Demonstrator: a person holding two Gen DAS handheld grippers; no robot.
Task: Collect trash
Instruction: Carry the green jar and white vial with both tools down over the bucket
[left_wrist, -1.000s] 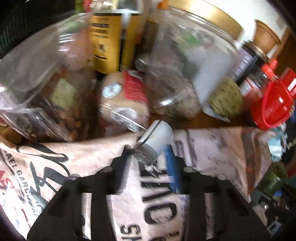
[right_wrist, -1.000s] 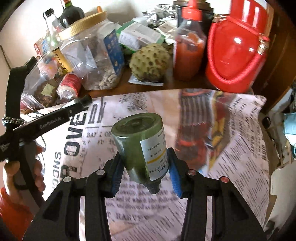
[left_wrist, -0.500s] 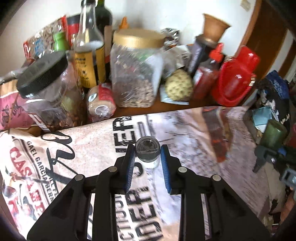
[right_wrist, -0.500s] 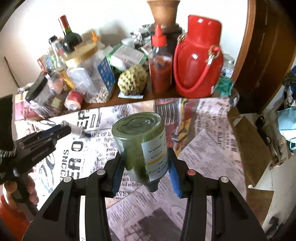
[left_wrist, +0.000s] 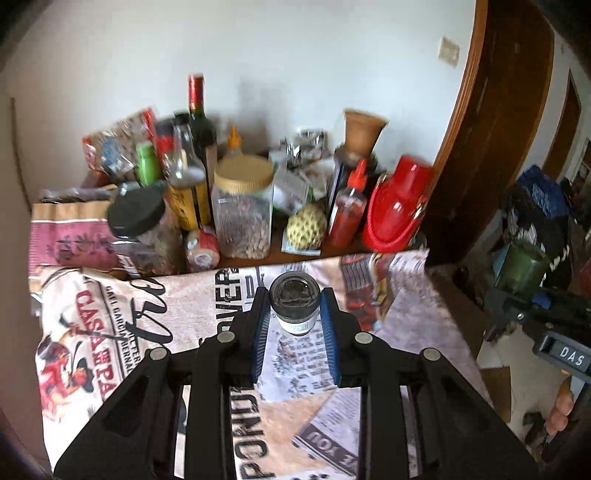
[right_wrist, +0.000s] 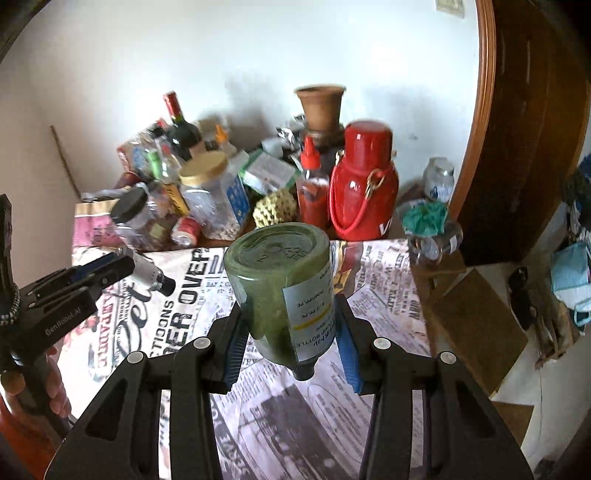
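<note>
Above the newspaper-covered table (left_wrist: 110, 317), the left gripper (left_wrist: 294, 314) is clamped on a small clear bottle (left_wrist: 294, 306), which sits between the tips of its two blue pads. In the left wrist view the bottle's round base faces the camera's far side and its labelled body runs back toward the gripper. From the right wrist view the same bottle (right_wrist: 147, 274) shows its long axis running along the fingers, its dark cap end sticking out past the tips and pointing right and slightly down. It is held clear of the paper.

Further right, the right gripper (right_wrist: 291, 332) is closed on a green bottle (right_wrist: 284, 295) with a white label. The pads press its lower sides — near the neck end. Its long axis tilts: the broad flat base points up and away toward the cluttered back of the table, while the dark neck hangs down between the fingers toward the camera. The bottle is in the air over the right part of the newspaper, and it also shows at the right edge of the left wrist view (left_wrist: 524, 267).

Behind both, along the wall, stand a gold-lidded jar (left_wrist: 243, 206) and a red flask (right_wrist: 364, 181) — well apart from either gripper.
</note>
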